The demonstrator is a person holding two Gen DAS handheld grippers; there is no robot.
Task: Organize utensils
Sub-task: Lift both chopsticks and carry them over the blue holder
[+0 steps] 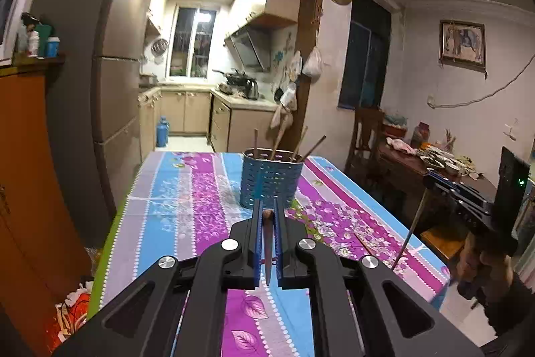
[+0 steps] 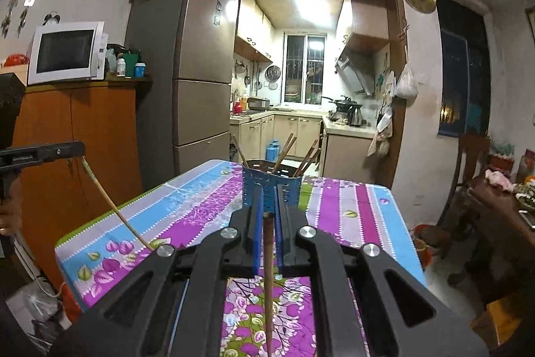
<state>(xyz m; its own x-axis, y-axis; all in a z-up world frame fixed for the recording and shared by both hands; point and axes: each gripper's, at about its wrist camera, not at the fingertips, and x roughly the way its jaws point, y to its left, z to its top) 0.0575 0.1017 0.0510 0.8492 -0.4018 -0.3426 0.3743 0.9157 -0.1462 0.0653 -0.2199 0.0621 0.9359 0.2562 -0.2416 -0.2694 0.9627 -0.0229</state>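
Left gripper point(image 1: 267, 206), jaws closed tight on a single chopstick point(image 1: 268, 243) that hangs down between the blue pads; right gripper point(image 2: 267, 199), likewise clamped on a second chopstick point(image 2: 268, 273). Both are held above the table point(image 1: 174, 189) with its striped floral cloth, pointing toward the blue perforated holder point(image 1: 269, 181). The holder stands upright near the table's middle, with several chopsticks point(image 1: 309, 148) leaning inside it.
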